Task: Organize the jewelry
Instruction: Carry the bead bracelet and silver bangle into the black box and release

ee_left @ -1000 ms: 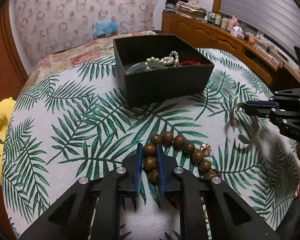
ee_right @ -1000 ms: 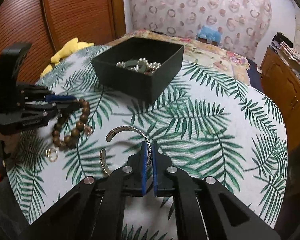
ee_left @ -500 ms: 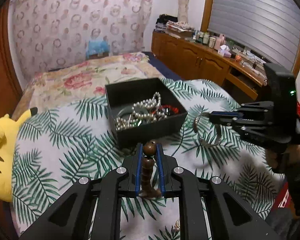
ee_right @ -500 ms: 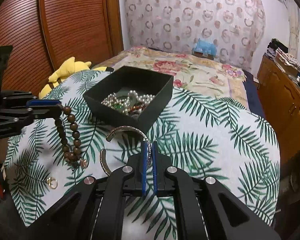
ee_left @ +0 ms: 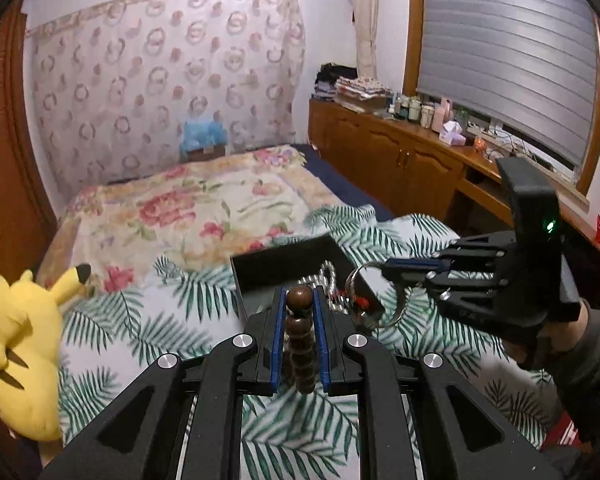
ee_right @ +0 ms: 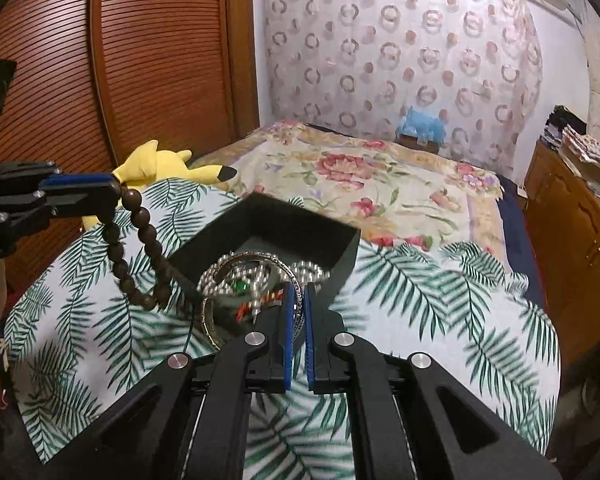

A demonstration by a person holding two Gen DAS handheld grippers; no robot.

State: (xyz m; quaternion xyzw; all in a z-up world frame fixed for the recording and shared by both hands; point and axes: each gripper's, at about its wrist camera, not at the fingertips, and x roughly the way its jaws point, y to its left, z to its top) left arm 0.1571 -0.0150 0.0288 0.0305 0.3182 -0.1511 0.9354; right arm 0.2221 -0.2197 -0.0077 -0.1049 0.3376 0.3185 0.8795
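Note:
My left gripper [ee_left: 298, 298] is shut on a brown wooden bead bracelet [ee_left: 299, 338], which hangs from it in the air; it also shows in the right wrist view [ee_right: 140, 240] dangling left of the box. My right gripper [ee_right: 297, 294] is shut on a silver cuff bangle [ee_right: 260, 260] and holds it over the near side of the black box [ee_right: 300, 220]. The bangle also shows in the left wrist view [ee_left: 354, 280]. The box [ee_left: 276, 268] holds pearls [ee_right: 306, 270] and other jewelry.
The box stands on a palm-leaf cloth [ee_right: 440, 288] over a round surface. A yellow plush toy [ee_left: 20, 344] lies at the left edge. A floral bed [ee_right: 360, 184] is behind, wooden cabinets [ee_left: 400, 168] to the right.
Both grippers have lifted their pieces off the cloth and moved toward the box. The bead bracelet now hangs free, and the bangle is over the box's near edge.

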